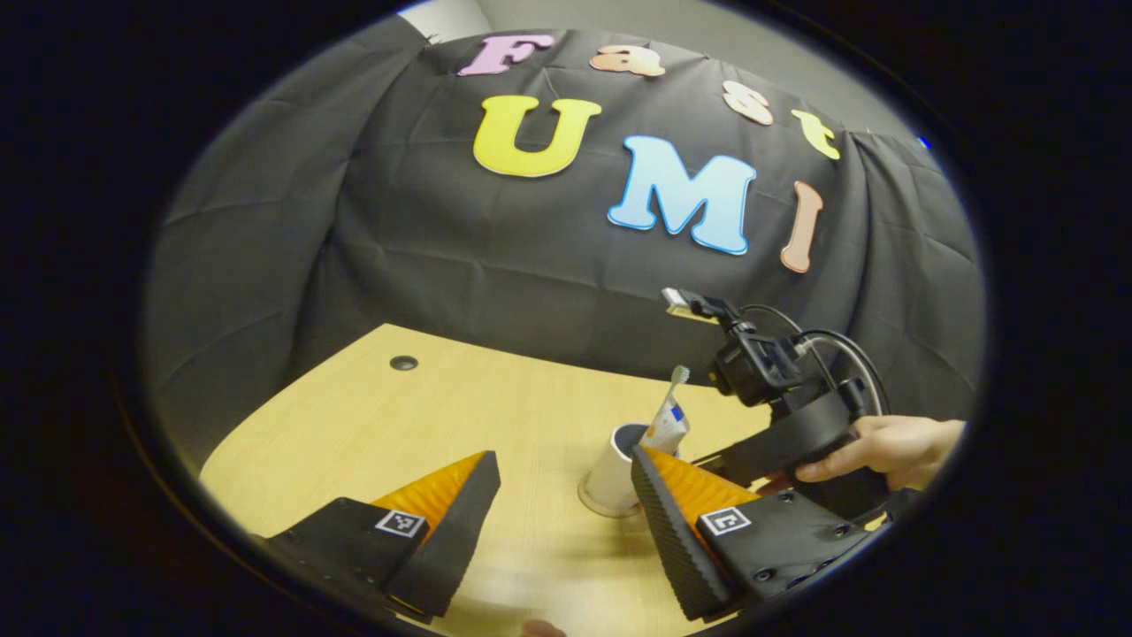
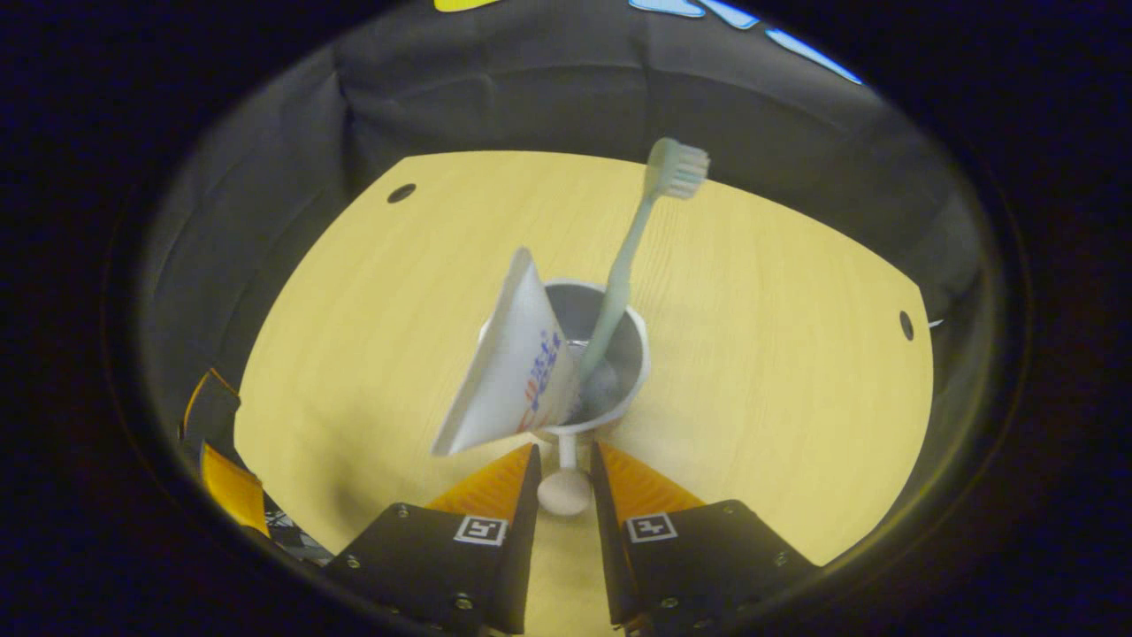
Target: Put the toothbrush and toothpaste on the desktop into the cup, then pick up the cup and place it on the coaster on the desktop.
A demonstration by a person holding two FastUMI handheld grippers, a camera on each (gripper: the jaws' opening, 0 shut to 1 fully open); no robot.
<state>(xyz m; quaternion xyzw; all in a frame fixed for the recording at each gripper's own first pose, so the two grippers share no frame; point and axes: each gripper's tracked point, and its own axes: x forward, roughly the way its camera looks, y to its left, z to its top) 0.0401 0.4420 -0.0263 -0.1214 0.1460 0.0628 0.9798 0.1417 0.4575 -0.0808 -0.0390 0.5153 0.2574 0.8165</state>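
Right gripper (image 2: 564, 460) clamps the cup (image 2: 619, 354) handle; toothbrush (image 2: 623, 265) inside.

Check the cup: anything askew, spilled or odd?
Nothing spilled. The white toothpaste tube leans far out over the rim of the white handled cup, and the pale green toothbrush tilts the other way; the cup stands upright.

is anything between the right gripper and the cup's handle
Nothing visible. In the right gripper view the right gripper already has the cup handle between its fingers. The toothpaste leans out over the rim just above, not blocking.
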